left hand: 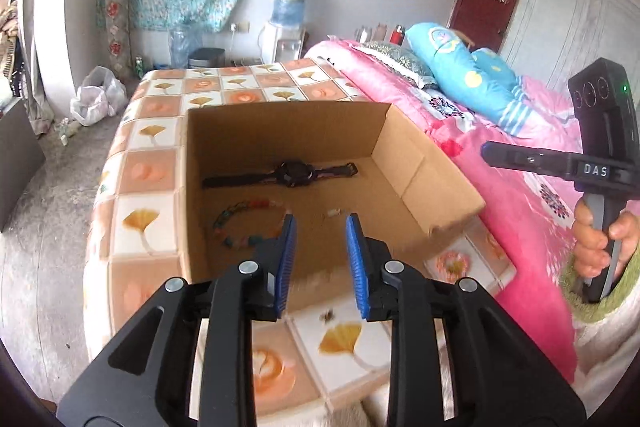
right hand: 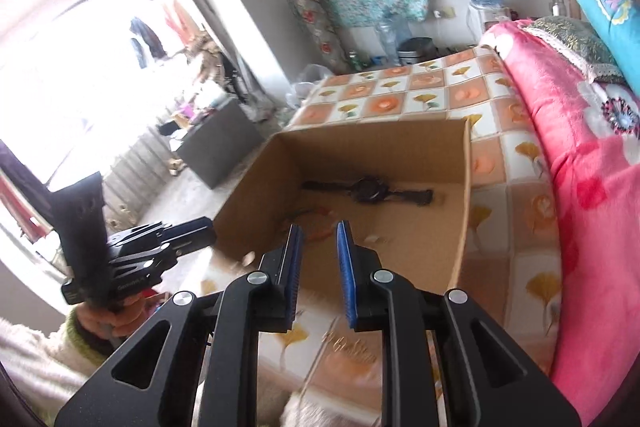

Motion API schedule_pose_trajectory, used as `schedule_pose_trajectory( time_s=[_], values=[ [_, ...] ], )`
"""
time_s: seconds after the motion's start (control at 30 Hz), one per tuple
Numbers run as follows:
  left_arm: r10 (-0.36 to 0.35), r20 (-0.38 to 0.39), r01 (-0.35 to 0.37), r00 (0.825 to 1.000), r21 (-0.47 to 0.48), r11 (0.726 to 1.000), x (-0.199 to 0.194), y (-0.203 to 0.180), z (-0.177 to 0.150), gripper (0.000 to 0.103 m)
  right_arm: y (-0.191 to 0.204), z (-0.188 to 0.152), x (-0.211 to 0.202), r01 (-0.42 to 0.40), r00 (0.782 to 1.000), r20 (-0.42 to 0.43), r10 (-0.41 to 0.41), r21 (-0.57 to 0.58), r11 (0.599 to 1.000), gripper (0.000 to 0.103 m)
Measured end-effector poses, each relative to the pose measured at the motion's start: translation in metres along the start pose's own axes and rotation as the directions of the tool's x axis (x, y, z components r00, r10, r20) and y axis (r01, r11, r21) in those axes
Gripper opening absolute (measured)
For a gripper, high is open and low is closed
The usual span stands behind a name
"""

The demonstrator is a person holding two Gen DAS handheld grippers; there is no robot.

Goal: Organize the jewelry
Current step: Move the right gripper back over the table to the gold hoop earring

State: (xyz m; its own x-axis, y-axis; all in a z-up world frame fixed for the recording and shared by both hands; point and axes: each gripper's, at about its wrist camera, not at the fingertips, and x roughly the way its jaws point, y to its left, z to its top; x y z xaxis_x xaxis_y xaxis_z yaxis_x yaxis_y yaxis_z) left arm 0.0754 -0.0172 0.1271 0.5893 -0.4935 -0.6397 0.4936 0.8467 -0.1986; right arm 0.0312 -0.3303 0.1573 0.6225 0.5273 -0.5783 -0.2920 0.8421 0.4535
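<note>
Left wrist view: the left gripper (left hand: 320,223) and right gripper (right hand: 319,231) both hang empty, jaws apart, over the open cardboard box (left hand: 404,163); a black wristwatch (left hand: 294,174) lies along its far wall, a colourful beaded bracelet (left hand: 244,223) nearer.

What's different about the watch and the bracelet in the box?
The watch is all black, while the bracelet has beads of many colours. The watch lies stretched out flat in a straight line; the bracelet curls round in a loop. The watch lies nearer the far wall of the box, the bracelet nearer the front. Both rest on the box floor, and no gripper is touching either.
</note>
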Motion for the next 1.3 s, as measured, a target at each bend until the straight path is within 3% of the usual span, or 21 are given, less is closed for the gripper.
schedule_pose_trajectory(
  time_s=[0.17,0.37,0.5,0.6,1.07,1.23,1.3],
  values=[
    [-0.011,-0.007,0.011,1.000,-0.040,0.999,-0.012,0.003,-0.044,0.025,0.011,-0.057,0.013,-0.012,0.998,-0.063,0.014,0.037,0.999,0.019],
    [0.012,-0.122,-0.023,0.992,-0.084,0.996,0.029,0.002,-0.084,0.025,0.008,-0.105,0.072,0.015,0.981,-0.195,0.011,0.132,0.991,0.019],
    [0.036,-0.176,-0.047,0.984,-0.059,0.997,0.051,0.000,-0.097,0.025,0.008,-0.116,0.105,0.069,0.970,-0.238,-0.042,0.107,0.992,0.019],
    [0.045,-0.189,-0.054,0.981,-0.040,0.998,0.056,-0.001,-0.101,0.025,0.005,-0.121,0.122,0.161,0.953,-0.269,-0.141,0.056,0.985,0.019],
    [0.060,-0.192,-0.068,0.979,-0.034,0.997,0.058,0.000,-0.109,0.025,0.033,-0.108,0.144,0.283,0.932,-0.180,-0.314,-0.176,0.943,0.017],
    [0.066,-0.197,-0.073,0.978,-0.030,0.997,0.059,0.000,-0.110,0.025,0.038,-0.110,0.145,0.309,0.922,-0.163,-0.351,-0.236,0.921,0.017],
    [0.067,-0.198,-0.074,0.978,-0.030,0.997,0.059,0.000,-0.110,0.025,0.040,-0.111,0.147,0.301,0.924,-0.165,-0.344,-0.240,0.923,0.012]
  ],
)
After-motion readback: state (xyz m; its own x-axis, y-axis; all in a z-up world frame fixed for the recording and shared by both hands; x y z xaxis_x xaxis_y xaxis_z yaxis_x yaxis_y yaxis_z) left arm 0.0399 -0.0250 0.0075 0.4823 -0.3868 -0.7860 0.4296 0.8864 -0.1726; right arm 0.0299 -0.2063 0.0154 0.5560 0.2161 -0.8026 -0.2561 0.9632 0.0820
